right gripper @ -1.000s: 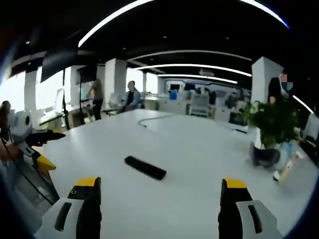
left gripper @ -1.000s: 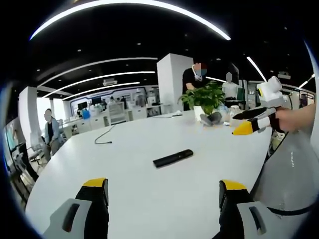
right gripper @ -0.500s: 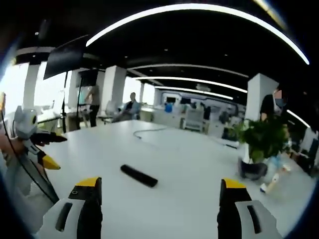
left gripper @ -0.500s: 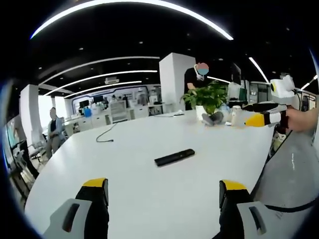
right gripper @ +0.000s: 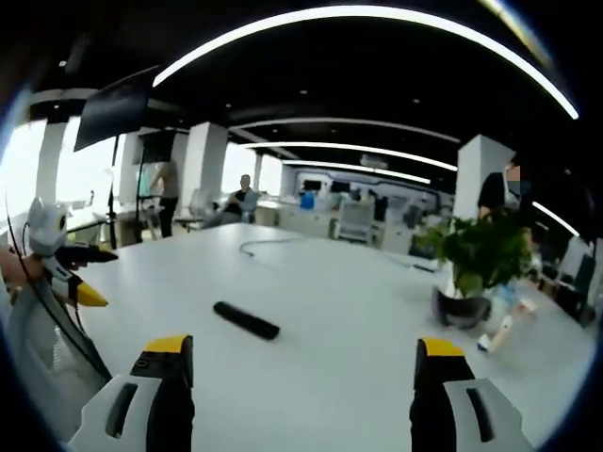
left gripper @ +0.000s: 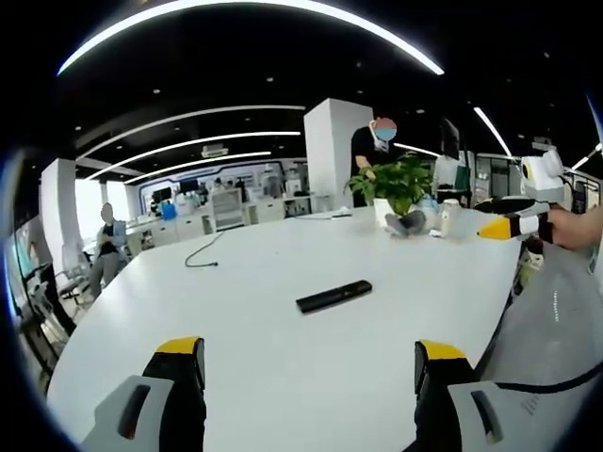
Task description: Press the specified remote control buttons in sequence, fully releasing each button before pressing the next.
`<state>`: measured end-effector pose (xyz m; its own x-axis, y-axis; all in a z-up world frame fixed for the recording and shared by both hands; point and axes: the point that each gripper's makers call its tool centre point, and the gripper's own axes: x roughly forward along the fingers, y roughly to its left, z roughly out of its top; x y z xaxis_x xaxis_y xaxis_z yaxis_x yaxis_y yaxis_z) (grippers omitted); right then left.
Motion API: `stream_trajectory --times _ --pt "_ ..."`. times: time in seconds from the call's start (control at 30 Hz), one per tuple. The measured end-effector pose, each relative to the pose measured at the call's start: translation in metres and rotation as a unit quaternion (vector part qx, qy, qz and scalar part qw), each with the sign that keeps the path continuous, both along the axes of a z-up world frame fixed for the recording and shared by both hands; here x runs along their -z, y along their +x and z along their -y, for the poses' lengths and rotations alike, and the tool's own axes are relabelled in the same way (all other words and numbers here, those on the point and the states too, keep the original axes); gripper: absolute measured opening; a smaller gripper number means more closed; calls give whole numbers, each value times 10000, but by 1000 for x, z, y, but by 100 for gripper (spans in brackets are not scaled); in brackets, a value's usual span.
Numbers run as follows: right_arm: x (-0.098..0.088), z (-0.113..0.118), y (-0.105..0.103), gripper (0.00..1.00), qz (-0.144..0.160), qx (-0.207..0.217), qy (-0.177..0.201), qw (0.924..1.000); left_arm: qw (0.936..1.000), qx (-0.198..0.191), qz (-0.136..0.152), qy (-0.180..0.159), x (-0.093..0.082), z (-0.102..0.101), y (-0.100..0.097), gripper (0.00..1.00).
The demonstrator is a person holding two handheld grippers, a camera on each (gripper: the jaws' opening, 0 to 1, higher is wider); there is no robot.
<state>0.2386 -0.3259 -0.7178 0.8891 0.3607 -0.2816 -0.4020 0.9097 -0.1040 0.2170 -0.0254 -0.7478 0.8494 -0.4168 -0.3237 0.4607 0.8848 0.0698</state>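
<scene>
**Remote ahead of both grippers, no contact**

Since the earlier frames, both views have shifted slightly; the remote control [left gripper: 333, 296] [right gripper: 246, 320] lies flat on the white table [left gripper: 283, 377], unmoved. Left gripper [left gripper: 306, 363] and right gripper [right gripper: 301, 363] stand wide, empty. Its long axis runs crosswise; neither is clearly nearer.

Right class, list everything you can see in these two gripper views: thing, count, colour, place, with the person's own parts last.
Table: one, white, wide and rounded.
Remote control: one, black, lying flat mid-table.
Cable: one, dark, far side of the table.
Potted plant: one, green, far table edge.
Bottle: one, white, beside the plant.
Left gripper: one, yellow-tipped fingers, open, above the near table.
Right gripper: one, yellow-tipped fingers, open, above the near table.
</scene>
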Motion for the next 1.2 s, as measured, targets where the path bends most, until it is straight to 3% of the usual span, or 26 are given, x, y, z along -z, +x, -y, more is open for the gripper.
stream_trajectory --times 0.17,0.73,1.2 --pt "6 -7 1 99 -71 -133 -170 9997 9999 -69 86 -130 -5 -2 1 95" --pt "21 -5 0 97 -422 -134 -4 9990 9992 -338 50 -191 -4 -12 3 95" --pt "22 0 -2 93 -483 16 36 9988 9997 -221 -49 -98 1 -8 1 94"
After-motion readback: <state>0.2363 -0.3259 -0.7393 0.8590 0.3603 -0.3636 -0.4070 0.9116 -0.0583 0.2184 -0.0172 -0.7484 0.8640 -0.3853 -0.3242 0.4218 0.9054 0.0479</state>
